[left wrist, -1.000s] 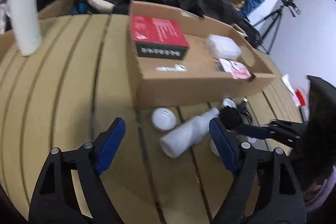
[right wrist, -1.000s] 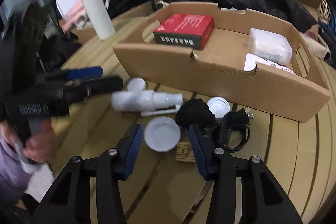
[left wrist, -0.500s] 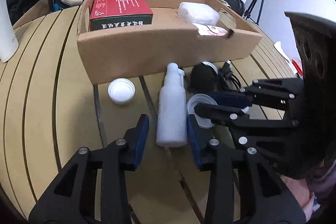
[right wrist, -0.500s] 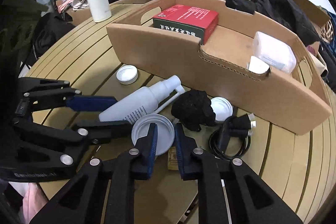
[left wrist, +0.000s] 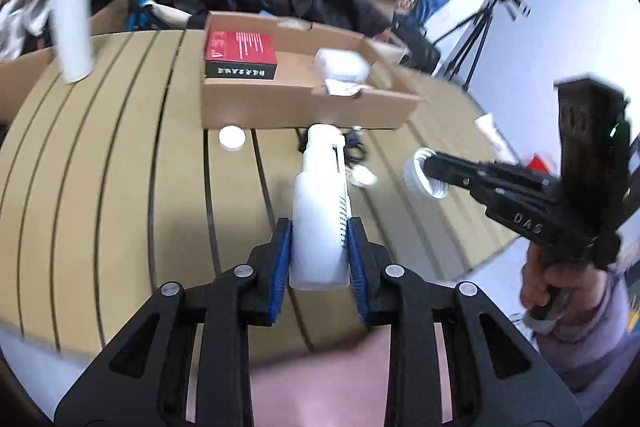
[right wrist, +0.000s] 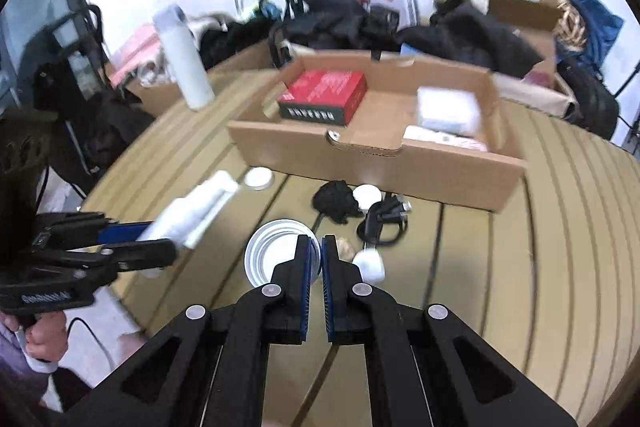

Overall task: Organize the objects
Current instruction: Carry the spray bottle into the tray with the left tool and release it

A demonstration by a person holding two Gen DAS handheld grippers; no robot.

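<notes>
Left gripper: jaws closing, blue pads pressed on both flanks of the white spray bottle near its base. The bottle is carried clear of the slatted table, its long axis running straight out from the jaws, nozzle end foremost and aimed at the near wall of the cardboard tray.

Right gripper: jaws drawn fully together, pinching the rim of the white lid, which stands on edge to the left of the pads with its threaded inside showing. The left wrist view confirms the lid held off the table, to the right of the bottle and well apart from it.

The tray lies ahead of both grippers and already holds a red box at its left end and a white packet at its right; the floor between them is bare. A small cap sits just before the tray wall, with a black bundle and a cable nearby.

Judgement: both items are in hand and neither is yet over the tray. The bottle is roughly in line with the bare middle of the tray. Its nozzle must clear the front wall, so lift is needed before travel. Heavy blur limits finer detail.
</notes>
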